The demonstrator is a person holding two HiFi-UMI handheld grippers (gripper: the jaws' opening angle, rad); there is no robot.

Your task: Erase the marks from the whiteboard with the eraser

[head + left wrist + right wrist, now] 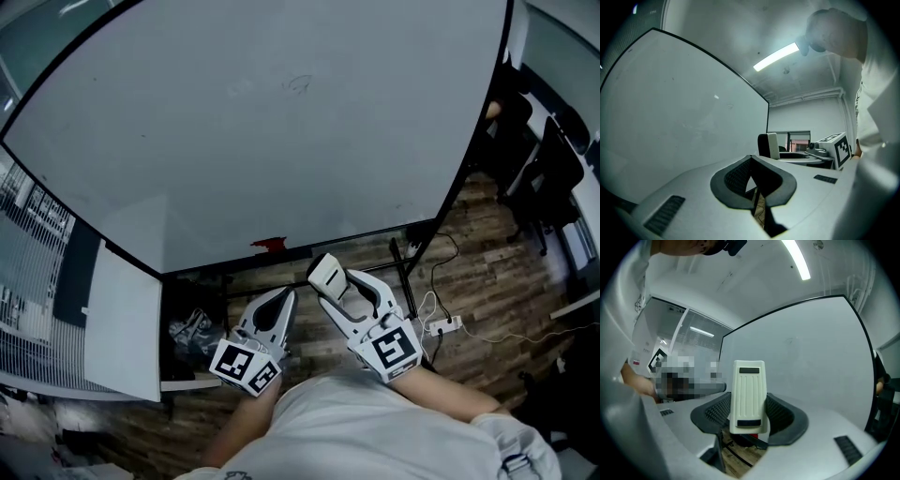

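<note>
1. The person is holding both grippers low in front of the body. They are below the bottom edge of the large pale whiteboard with the thin black frame (281,141), so the step in hand appears to be the approach, with no wiping under way yet.
2. The right gripper (345,298) is clamping the cream ribbed plastic eraser (748,397) between its dark padded jaws. The jaws are standing only as far apart as the eraser's body, and its long end is sticking out past the tips toward the board.
3. In the head view the eraser is hanging just below the board's lower frame, not touching the surface.
4. The left gripper (753,180) is sitting at about 8 o'clock from the right one. Its jaws are pressing together with nothing between them, so it is playing no part in the grasp.
5. A faint scribbled mark (298,84) is showing high on the board, at roughly 12 o'clock from the eraser and well apart from it. A small red smear or object (269,244) is lying at the bottom edge, at about 10 o'clock and near; which it is cannot be told.
6. The next move is probably calling for lifting the eraser to the board, laying its wiping face flat against the surface, and pressing evenly while sweeping across the marks.
</note>
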